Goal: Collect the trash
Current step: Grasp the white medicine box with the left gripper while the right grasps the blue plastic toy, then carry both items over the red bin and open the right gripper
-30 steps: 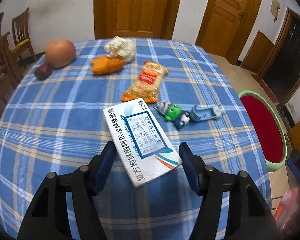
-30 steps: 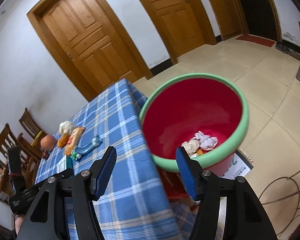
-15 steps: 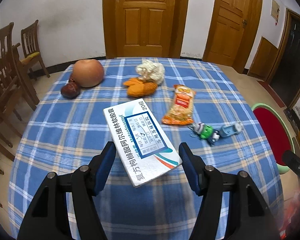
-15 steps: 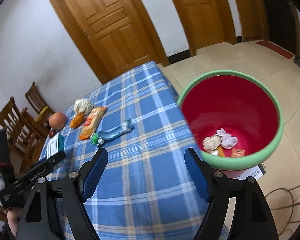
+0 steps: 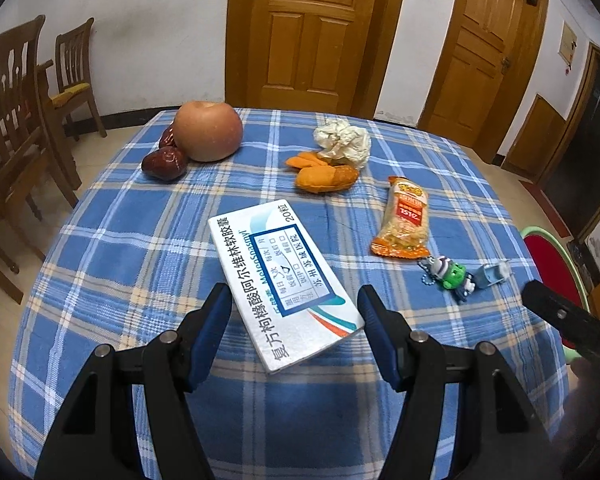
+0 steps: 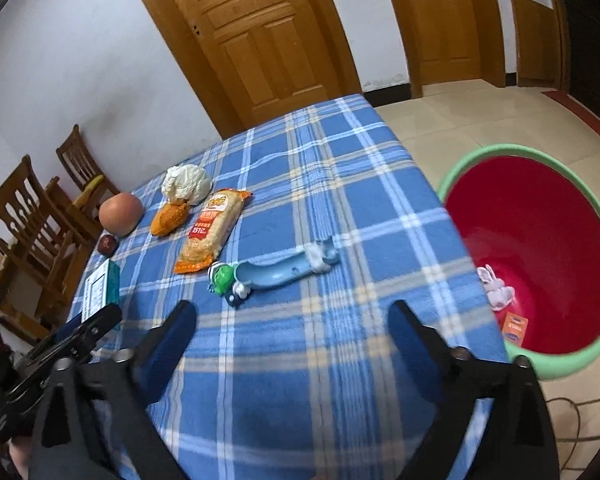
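Note:
My left gripper (image 5: 294, 312) is shut on a white medicine box (image 5: 280, 280) and holds it above the blue plaid table (image 5: 120, 248). The box also shows in the right wrist view (image 6: 100, 292). My right gripper (image 6: 292, 328) is open and empty above the table's near right part. On the table lie a crumpled white tissue (image 5: 342, 142), orange peels (image 5: 324, 174) and an orange snack packet (image 5: 406, 220). The red bin with a green rim (image 6: 532, 248) stands on the floor to the right and holds some trash.
An apple (image 5: 208, 130) and red dates (image 5: 164, 162) lie at the far left. A green toy keychain (image 6: 224, 280) and a blue plastic piece (image 6: 288, 268) lie near the right edge. Wooden chairs (image 5: 12, 120) stand left of the table; doors are behind.
My left gripper has drawn back and turned left with the box. My right gripper has swung from over the bin to over the table and opened wider.

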Available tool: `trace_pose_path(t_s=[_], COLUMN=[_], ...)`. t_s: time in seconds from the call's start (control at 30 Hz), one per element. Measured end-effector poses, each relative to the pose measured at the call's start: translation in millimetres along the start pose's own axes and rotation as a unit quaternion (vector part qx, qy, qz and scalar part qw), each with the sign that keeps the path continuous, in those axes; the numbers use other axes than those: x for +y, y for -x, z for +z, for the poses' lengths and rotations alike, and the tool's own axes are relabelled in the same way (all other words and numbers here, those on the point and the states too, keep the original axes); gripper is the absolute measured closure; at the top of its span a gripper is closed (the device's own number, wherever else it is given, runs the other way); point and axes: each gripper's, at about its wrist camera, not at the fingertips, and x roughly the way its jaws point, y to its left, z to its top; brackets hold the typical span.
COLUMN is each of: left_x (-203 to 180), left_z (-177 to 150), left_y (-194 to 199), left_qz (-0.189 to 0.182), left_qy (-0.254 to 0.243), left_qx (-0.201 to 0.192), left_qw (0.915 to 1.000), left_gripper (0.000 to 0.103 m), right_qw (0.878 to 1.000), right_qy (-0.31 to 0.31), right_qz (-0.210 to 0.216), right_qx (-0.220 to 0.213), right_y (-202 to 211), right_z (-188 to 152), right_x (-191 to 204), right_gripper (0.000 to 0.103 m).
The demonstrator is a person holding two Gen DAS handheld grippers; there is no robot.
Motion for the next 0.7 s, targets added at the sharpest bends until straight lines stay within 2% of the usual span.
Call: trace_pose_path(t_s=[0.33,0.6,0.7], left_x=[4.8,0.4,-1.2], left_z=[0.6,-1.0,-1.3], left_y=[-11.8,-15.2,-14.7], left_qz=[-0.003,-0.004,-0.005], left_qy=[0.008,0.000,-0.003], left_qx=[0.009,0.010,0.010], left_qw=[0.9999,0.9999,0.9999], left_gripper=[0.038,0.038,0.038], right_qw=[0.998,0.999,0.998], right_qy=[0.046,0.022,0.035], right_qz=[-0.034,-0.034,-0.047], right_qx=[0.017,0.017,0.011], right_y=[-39.7,-49.5,-51.1], right_z=[8.0,15.4,15.7], right_x=[15.9,9.3,11.7], right_gripper=[0.001,0.001,0.010])
